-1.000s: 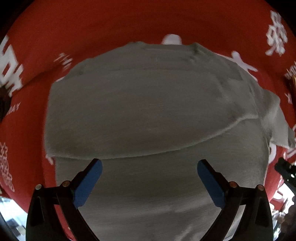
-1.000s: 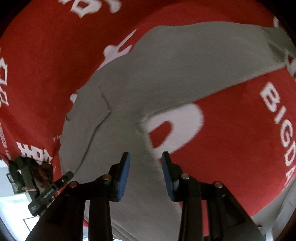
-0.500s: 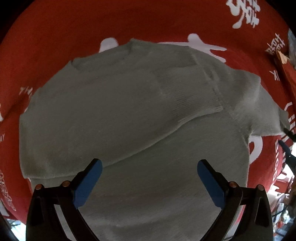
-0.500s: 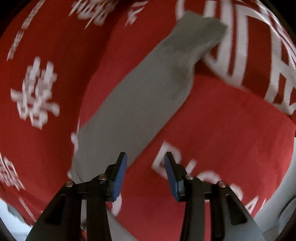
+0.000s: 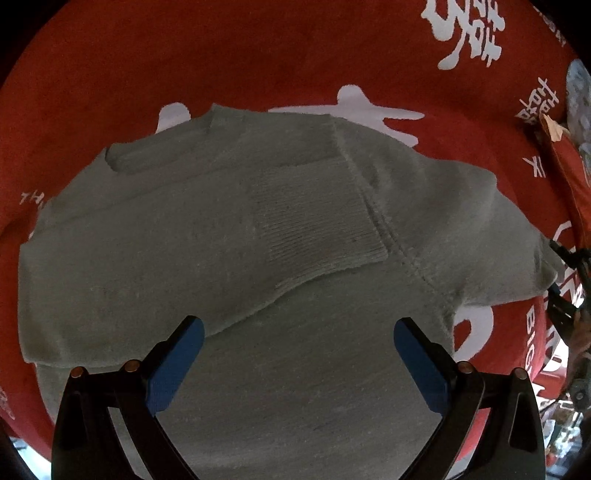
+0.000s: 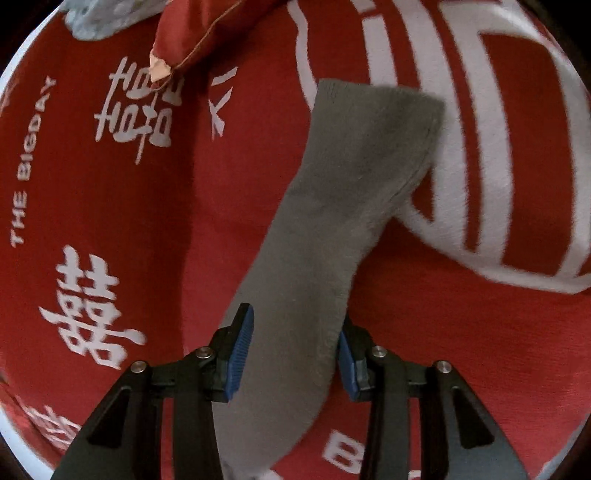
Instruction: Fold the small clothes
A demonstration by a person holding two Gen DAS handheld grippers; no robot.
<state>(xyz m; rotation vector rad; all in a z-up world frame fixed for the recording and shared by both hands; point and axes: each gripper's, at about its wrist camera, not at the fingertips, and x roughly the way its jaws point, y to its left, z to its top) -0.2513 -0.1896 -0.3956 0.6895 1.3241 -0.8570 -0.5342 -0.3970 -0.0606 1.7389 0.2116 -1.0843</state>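
Observation:
A grey knit sweater [image 5: 166, 251] lies flat on a red blanket. One sleeve is folded across its chest, with the ribbed cuff [image 5: 317, 229] near the middle. My left gripper [image 5: 297, 326] points straight down over the sweater's body. It is open wide, and nothing sits between its blue pads. The other sleeve [image 6: 343, 192] stretches out over the blanket, its cuff end [image 6: 376, 103] far from me. My right gripper [image 6: 295, 321] is open about halfway and straddles this sleeve near its shoulder end. The sleeve lies flat between the fingers, which do not pinch it.
The red blanket [image 5: 258, 55] with white characters and lettering covers the whole surface. A red cushion corner [image 6: 199, 37] and a pale blue patterned cloth [image 6: 103, 18] lie at the far left beyond the sleeve. The blanket's edge shows at the lower left of the right wrist view.
My left gripper has come down closer to the sweater and shifted sideways. My right gripper has swung from the sweater's body out along the sleeve, which now lies between its fingers.

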